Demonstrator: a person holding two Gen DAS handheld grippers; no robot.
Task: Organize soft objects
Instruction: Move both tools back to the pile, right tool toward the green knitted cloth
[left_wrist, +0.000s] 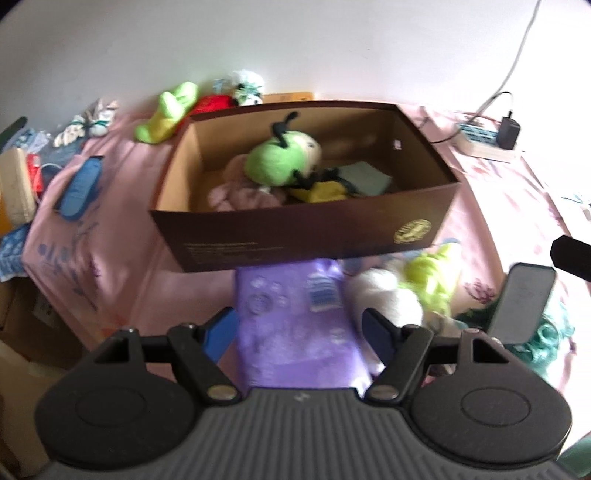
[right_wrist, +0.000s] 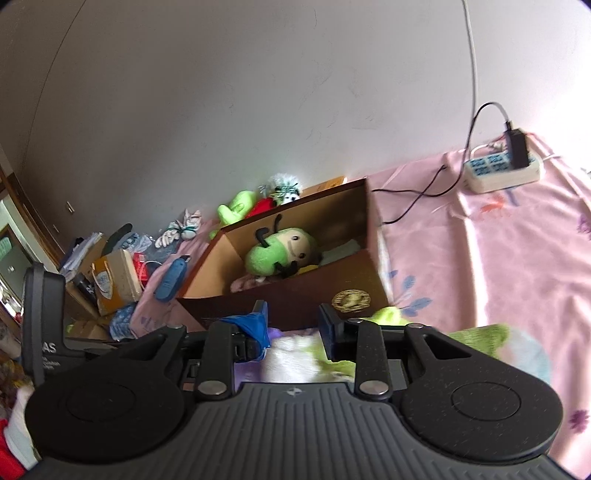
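A plain white wall (left_wrist: 295, 44) backs the pink-clothed surface (left_wrist: 122, 206). The brown box (left_wrist: 295, 229) sits centre, a green plush (left_wrist: 273, 158) inside; bare cloth lies at three o'clock. The left gripper (left_wrist: 299, 332) straddles a purple pack (left_wrist: 295, 317), spread wide. The right gripper (right_wrist: 293, 328) is narrow and empty.

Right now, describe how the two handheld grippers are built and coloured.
Both look alike: a grey ribbed body between two round black discs, black linkage arms with silver pivot bolts, and blue finger pads. The left gripper shows a small pale mark on its ribbed body; the right gripper carries a small round emblem there. No cables or sleeves are visible.
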